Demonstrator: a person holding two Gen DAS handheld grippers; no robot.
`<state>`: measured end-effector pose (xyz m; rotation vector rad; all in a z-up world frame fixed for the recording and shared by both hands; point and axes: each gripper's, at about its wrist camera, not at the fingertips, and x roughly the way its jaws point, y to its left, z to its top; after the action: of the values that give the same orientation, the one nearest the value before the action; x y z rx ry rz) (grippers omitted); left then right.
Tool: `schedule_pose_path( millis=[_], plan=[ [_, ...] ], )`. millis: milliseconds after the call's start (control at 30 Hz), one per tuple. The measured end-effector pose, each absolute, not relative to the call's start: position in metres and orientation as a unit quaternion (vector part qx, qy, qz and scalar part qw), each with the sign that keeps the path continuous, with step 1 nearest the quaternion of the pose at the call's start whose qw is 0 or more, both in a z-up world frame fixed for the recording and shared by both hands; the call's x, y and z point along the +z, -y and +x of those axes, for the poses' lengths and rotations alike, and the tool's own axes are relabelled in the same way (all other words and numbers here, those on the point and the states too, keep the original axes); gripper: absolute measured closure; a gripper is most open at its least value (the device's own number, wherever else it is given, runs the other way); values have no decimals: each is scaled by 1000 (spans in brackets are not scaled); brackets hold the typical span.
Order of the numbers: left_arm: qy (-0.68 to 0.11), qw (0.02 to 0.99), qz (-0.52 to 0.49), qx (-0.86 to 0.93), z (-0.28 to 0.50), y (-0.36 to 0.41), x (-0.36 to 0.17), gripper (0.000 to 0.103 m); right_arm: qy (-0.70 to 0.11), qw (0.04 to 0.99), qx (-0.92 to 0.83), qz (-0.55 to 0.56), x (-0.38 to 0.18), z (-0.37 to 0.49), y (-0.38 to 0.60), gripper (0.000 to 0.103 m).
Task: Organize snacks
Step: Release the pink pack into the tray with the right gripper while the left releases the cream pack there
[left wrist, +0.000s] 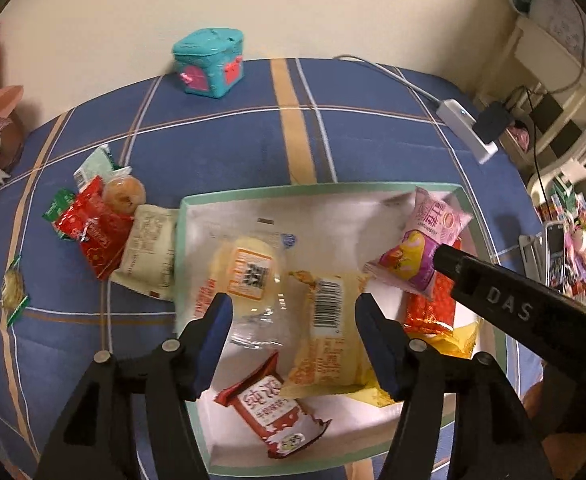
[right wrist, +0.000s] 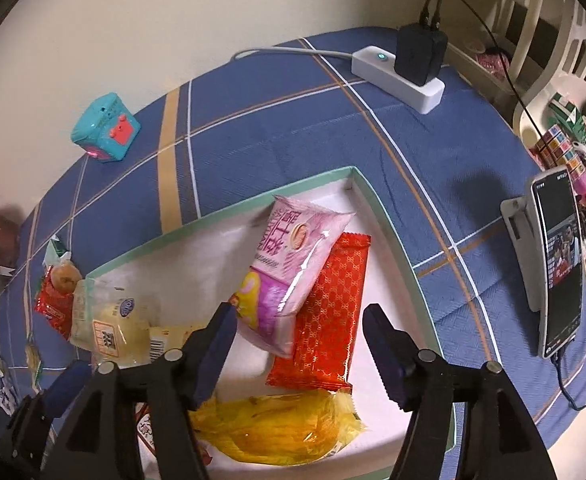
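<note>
Only the right wrist view shows the phone beside the tray.

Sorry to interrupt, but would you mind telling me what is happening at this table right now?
A person is sorting snacks into a shallow green-rimmed box with two handheld grippers. Both the left gripper and the right gripper hover open over it, holding nothing. The box already holds several packets, including a pink packet lying on a red one. A small pile of snacks waits outside on the blue cloth.

a home: plaid tablecloth, power strip, phone.
</note>
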<state>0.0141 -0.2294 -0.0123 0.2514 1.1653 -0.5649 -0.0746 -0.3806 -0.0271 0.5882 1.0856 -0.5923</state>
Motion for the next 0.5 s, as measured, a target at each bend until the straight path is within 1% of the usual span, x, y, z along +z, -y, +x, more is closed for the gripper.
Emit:
schedule_pose_path(
  millis=[100, 133, 167, 233, 300, 367, 500],
  plan=[
    [-546, 793, 104, -249, 24, 219, -13, 37, -501, 777, -272, 267, -25, -72, 377, 33],
    [-549, 794, 99, -243, 29, 214, -15, 36, -501, 778, -272, 265, -25, -69, 376, 33],
    [-551, 795, 94, -237, 34, 209, -16, 30, -501, 778, -272, 264, -25, -68, 375, 33],
    [-556, 800, 78, -211, 46, 192, -21, 23, -499, 779, -273, 263, -25, -67, 373, 33],
    [-560, 806, 66, -179, 56, 173, -24, 22, -498, 780, -273, 263, -26, -63, 369, 29],
    [-564, 811, 49, -146, 69, 147, -28, 17, -500, 784, -264, 258, -27, -56, 361, 24],
    [-570, 816, 20, -93, 85, 105, -37, 16, -503, 791, -245, 248, -27, -42, 339, 21]
  ],
)
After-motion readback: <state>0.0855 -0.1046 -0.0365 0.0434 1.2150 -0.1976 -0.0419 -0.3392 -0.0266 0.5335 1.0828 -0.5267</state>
